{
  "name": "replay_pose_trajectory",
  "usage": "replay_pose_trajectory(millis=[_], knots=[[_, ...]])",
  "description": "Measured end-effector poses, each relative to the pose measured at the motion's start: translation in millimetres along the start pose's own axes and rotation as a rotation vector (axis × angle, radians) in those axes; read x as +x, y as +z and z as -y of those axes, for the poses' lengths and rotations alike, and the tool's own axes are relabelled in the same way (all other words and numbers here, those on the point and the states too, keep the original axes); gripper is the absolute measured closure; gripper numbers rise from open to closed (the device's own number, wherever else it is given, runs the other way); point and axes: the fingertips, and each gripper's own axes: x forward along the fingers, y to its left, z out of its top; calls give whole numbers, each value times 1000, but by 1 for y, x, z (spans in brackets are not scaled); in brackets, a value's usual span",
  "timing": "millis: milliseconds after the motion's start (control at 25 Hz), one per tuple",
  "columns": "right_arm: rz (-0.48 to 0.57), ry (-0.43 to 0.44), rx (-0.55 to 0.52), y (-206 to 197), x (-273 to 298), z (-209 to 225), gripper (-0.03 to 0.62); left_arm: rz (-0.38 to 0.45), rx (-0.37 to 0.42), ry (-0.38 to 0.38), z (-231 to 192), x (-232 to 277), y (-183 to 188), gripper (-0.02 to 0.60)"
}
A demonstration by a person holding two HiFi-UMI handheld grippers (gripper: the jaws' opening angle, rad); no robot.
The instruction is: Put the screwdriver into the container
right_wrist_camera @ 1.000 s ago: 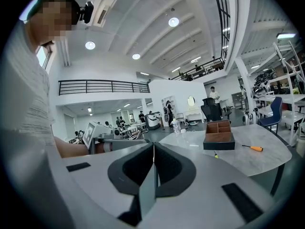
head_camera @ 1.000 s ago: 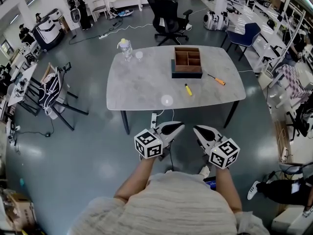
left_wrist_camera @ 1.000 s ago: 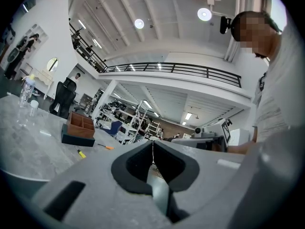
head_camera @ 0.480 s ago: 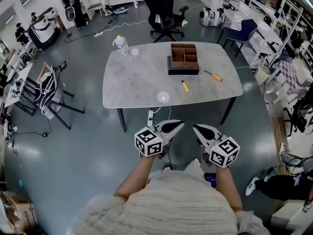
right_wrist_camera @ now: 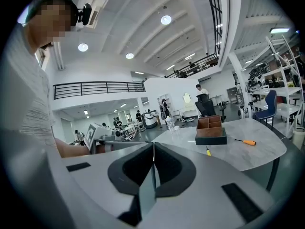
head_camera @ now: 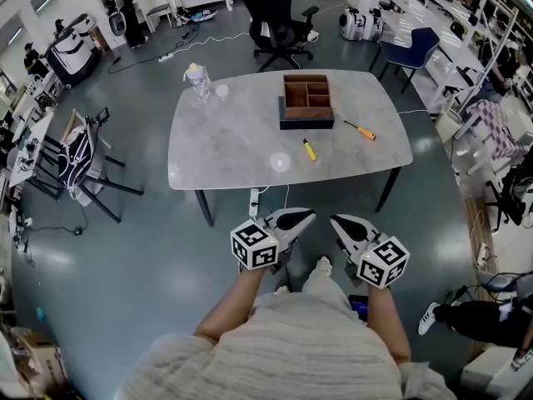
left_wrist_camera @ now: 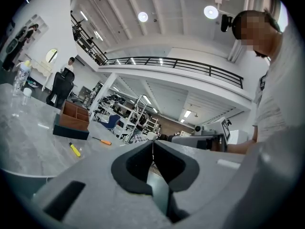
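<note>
A: Table [head_camera: 225, 140] first. Anything changed?

B: Over the last second it has slid toward 9 o'clock in the head view. A shoe [head_camera: 321, 265] now shows between the grippers. I read that as a step being taken. The grippers keep the same place low in frame, so this is approach only and the task proper hasn't started.

A: Container?

B: The container [head_camera: 306, 100] is on the table's far half, about 12 o'clock from the centre. Its wooden compartments look empty.

A: Grippers?

B: The left gripper [left_wrist_camera: 152, 149] has its jaws pressed together with nothing between them. The right gripper [right_wrist_camera: 153, 151] is the same, pads meeting and empty. Both are well short of the table's near edge.

A: Screwdriver?

B: The orange-handled screwdriver [head_camera: 361, 130] lies flat on the table at 4 o'clock from the container, clear of it. A yellow tool [head_camera: 309, 149] lies at 6 o'clock from the container. It's too small to say whether it's a second screwdriver.

A: What does one view give that another doesn't?

B: Only the head view looks down into the compartments; the gripper views catch just the container's side wall. Only the gripper views show the jaw seams, and the right gripper view sees the screwdriver more clearly.
</note>
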Motion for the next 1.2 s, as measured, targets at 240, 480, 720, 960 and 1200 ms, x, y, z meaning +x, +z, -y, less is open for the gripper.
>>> replay_pose_trajectory(millis=[240,480,720,960,1200], knots=[[-21,11,-10,14,4,45,582,22,-17,23,-25,39,13,568],[-48,17,-45,36,2,102,582,34,-17,19,-47,102,29,568],[-64,29,-84,62,-10,152,583,48,24,12,-51,158,47,568],[-79,68,-101,71,-10,178,582,77,18,47,-58,179,53,568],[-110,122,-91,63,6,186,582,71,-13,97,-76,180,45,568]])
